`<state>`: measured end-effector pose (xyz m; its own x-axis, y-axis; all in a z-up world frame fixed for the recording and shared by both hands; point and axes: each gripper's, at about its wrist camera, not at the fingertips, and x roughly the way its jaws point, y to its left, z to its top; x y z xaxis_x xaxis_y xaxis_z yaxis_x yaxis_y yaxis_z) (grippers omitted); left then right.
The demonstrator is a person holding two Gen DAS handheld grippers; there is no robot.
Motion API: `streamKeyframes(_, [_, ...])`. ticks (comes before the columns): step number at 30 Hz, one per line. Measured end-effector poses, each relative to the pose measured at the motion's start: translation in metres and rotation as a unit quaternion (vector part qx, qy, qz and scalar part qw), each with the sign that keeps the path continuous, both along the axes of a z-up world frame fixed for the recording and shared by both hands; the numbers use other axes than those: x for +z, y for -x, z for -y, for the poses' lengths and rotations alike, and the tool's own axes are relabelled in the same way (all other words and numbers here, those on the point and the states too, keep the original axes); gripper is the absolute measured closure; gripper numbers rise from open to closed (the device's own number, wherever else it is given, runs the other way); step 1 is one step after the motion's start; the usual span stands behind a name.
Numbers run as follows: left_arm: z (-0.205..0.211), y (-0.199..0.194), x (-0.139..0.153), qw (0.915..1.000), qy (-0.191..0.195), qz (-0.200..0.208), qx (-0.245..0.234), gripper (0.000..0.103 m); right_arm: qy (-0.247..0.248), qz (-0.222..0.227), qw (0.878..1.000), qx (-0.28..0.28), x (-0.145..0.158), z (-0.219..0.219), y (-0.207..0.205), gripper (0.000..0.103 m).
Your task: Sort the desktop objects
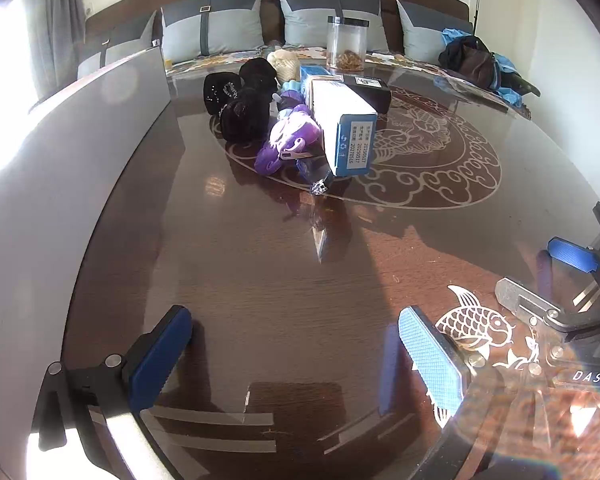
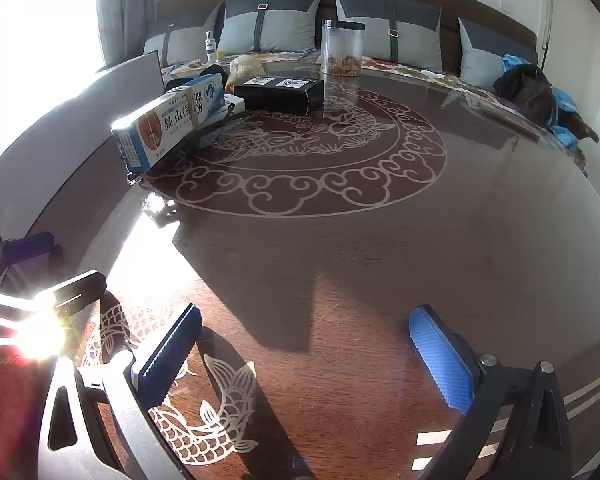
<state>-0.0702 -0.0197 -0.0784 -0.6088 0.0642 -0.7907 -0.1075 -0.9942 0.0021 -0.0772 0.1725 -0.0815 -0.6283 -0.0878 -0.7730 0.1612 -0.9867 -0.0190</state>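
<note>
A pile of desktop objects lies mid-table: a white-and-blue medicine box, a purple toy, black fabric caps and a black box. In the right wrist view the medicine box lies at the left, with the black box behind it. My left gripper hovers over bare wood near the table's front, open, with nothing between its blue pads. My right gripper is also open and empty, well short of the pile. The two grippers are side by side.
A clear jar with brown contents stands at the far table edge. A grey board runs along the left side. Behind is a sofa with grey cushions and a dark bag. A small bottle stands at the far left.
</note>
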Motion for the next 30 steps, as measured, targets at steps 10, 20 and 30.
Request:
streamKeyframes(10, [0.000, 0.005, 0.000, 0.9998, 0.001, 0.015, -0.009, 0.000, 0.000, 0.000, 1.000, 0.000, 0.000, 0.000, 0.000, 0.000])
streamKeyframes(20, [0.000, 0.003, -0.001, 0.9998, 0.002, 0.015, -0.014, 0.000, 0.000, 0.000, 1.000, 0.000, 0.000, 0.000, 0.000, 0.000])
streamKeyframes(30, [0.007, 0.028, 0.001, 0.9993, 0.003, 0.038, -0.007, 0.000, 0.000, 0.000, 1.000, 0.000, 0.000, 0.000, 0.000, 0.000])
